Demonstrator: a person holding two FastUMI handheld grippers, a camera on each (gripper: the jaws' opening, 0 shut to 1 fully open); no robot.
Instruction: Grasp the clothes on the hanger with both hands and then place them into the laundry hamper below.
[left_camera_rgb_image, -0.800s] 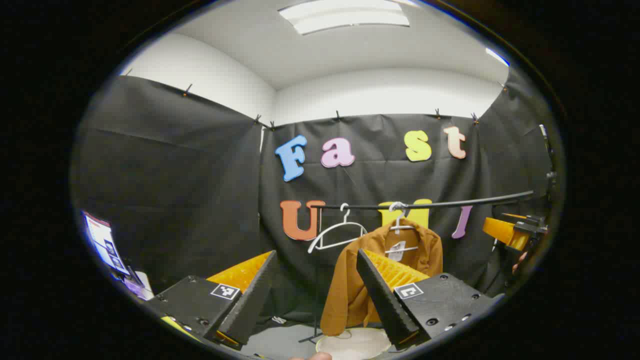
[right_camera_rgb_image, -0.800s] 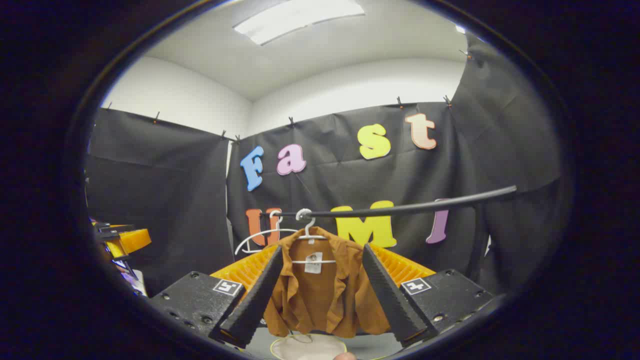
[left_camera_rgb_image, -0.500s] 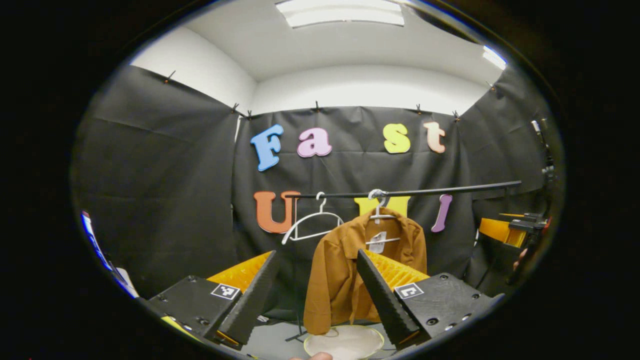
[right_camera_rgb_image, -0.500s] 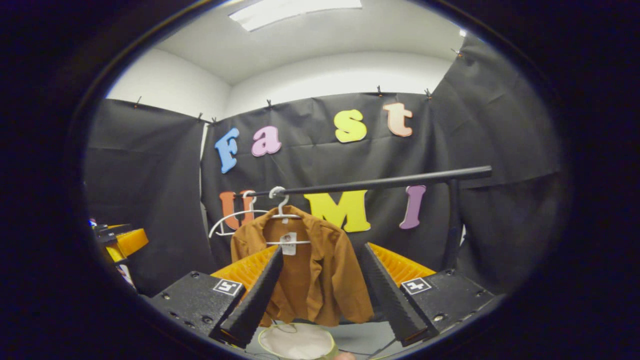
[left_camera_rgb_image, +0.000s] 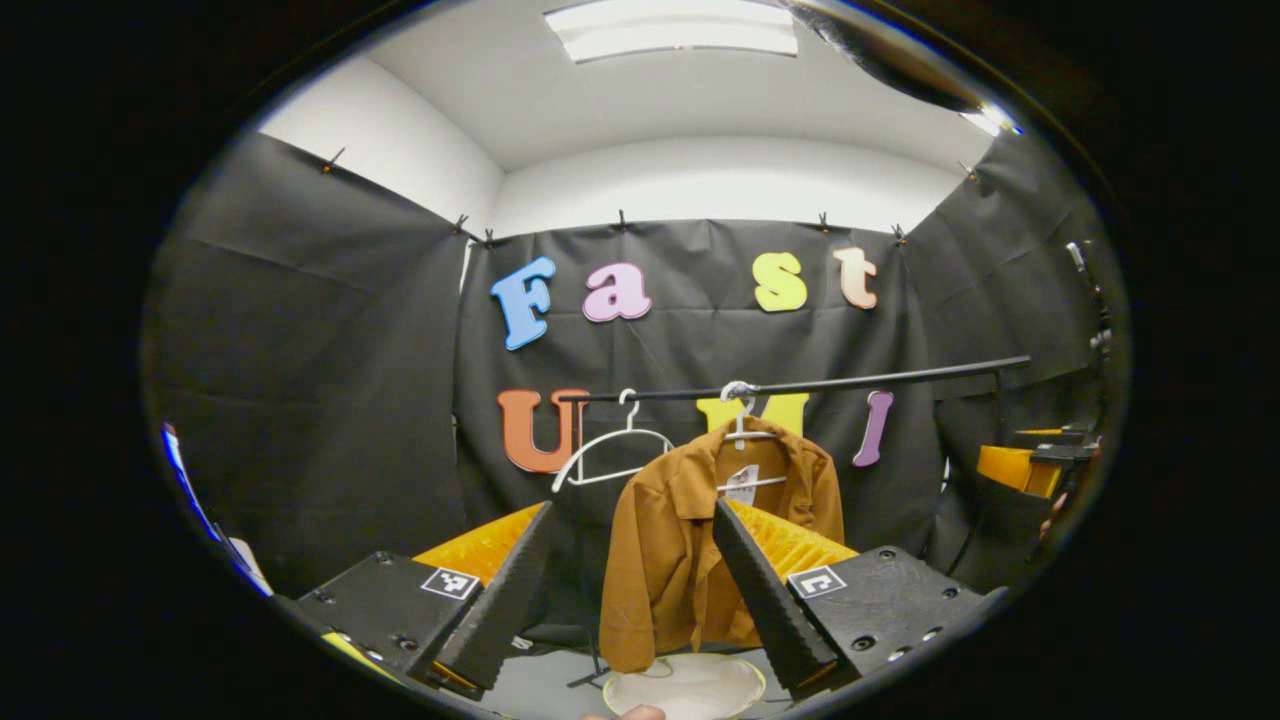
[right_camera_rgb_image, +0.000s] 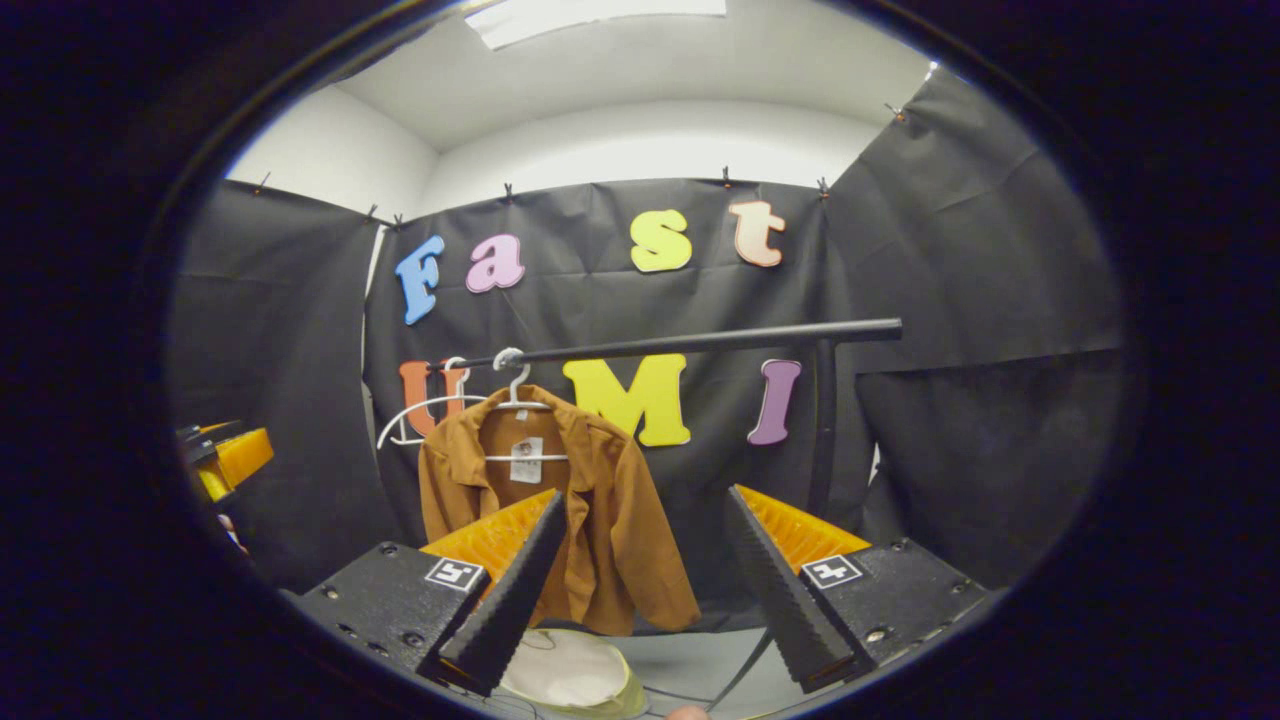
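Observation:
A brown shirt (left_camera_rgb_image: 690, 540) (right_camera_rgb_image: 600, 520) hangs on a white hanger (left_camera_rgb_image: 745, 435) (right_camera_rgb_image: 515, 400) from a black rail (left_camera_rgb_image: 880, 380) (right_camera_rgb_image: 700, 343). Below it sits the pale round laundry hamper (left_camera_rgb_image: 685, 690) (right_camera_rgb_image: 570, 672). My left gripper (left_camera_rgb_image: 632, 590) is open, short of the shirt, which shows between its fingers. My right gripper (right_camera_rgb_image: 640, 585) is open too, with the shirt behind its left finger. Each gripper also appears at the edge of the other's view: the right gripper (left_camera_rgb_image: 1020, 465) and the left gripper (right_camera_rgb_image: 225, 460).
An empty white hanger (left_camera_rgb_image: 615, 455) (right_camera_rgb_image: 425, 415) hangs at the rail's left end. The rail's black upright post (right_camera_rgb_image: 822, 420) stands right of the shirt. Black cloth walls close the booth on three sides. A screen edge (left_camera_rgb_image: 185, 480) shows far left.
Both views have swung right, so the shirt and rail have slid left in them, more so in the right gripper view. Both grippers stay open and hold nothing.

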